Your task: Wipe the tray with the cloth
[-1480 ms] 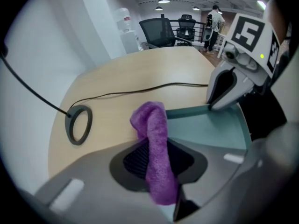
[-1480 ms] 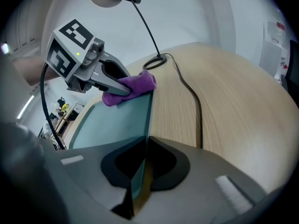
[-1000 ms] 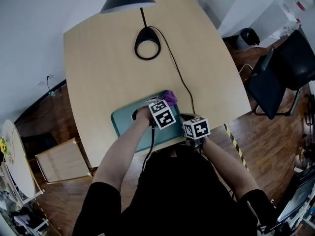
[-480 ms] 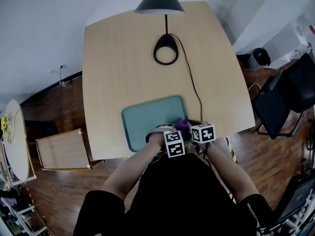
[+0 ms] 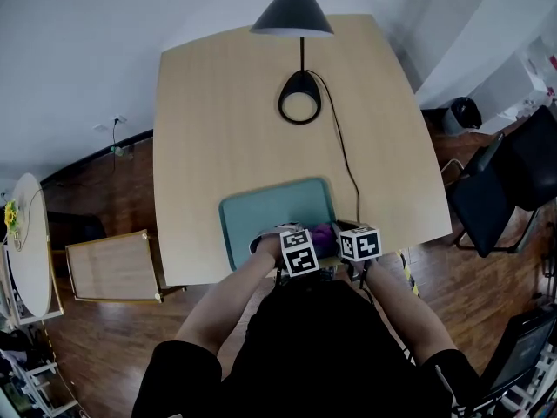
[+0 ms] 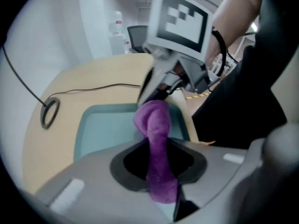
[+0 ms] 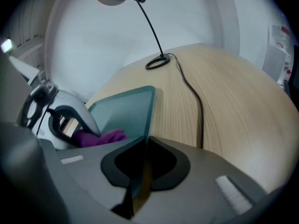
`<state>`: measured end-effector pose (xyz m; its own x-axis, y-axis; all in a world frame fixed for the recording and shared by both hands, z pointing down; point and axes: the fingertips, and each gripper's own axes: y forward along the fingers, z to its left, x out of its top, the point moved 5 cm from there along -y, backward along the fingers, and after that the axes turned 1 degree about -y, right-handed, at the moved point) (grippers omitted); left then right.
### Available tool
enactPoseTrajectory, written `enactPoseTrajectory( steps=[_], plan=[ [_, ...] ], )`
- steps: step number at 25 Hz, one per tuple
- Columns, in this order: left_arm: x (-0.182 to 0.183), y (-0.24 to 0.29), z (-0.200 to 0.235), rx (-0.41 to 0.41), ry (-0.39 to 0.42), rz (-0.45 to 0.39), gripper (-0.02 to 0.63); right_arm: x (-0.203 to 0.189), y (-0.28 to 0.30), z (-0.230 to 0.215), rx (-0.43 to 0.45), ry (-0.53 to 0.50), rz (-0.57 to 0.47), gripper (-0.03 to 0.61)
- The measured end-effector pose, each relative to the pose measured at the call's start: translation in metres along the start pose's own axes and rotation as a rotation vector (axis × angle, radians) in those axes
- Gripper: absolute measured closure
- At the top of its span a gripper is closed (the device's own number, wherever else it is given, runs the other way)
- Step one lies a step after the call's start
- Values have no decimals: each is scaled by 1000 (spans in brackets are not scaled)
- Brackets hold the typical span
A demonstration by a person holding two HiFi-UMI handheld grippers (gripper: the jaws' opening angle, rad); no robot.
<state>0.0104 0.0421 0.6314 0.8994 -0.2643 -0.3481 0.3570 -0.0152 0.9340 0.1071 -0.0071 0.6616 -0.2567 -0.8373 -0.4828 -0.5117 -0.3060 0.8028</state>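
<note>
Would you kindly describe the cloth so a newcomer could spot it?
On the wooden table, find the teal tray at its near edge. The cloth is pinched in the left tool by the tray's near edge, the only purple thing.

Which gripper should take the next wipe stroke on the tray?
Left. The left gripper is shut on the cloth over the tray; the right gripper clamps the tray's rim, holding no cloth.

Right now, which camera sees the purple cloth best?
Left gripper view: the purple cloth fills its middle, pinched in the left tongs. Right gripper view shows just one end; head view, a tiny patch.
</note>
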Motion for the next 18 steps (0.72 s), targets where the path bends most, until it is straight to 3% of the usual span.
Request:
enactPoseTrajectory(
  steps=[5, 8, 12, 18],
  plan=[
    [-12, -27, 84, 163, -25, 47, 503, -2, 1, 1, 2, 5, 2, 554],
    [-19, -36, 126, 222, -28, 87, 503, 0, 0, 2, 3, 6, -1, 554],
    [-25, -28, 145, 211, -15, 132, 503, -1, -1, 4, 4, 10, -7, 554],
    [-24, -13, 132, 179, -21, 137, 503, -3, -3, 2, 10, 15, -9, 555]
  ],
)
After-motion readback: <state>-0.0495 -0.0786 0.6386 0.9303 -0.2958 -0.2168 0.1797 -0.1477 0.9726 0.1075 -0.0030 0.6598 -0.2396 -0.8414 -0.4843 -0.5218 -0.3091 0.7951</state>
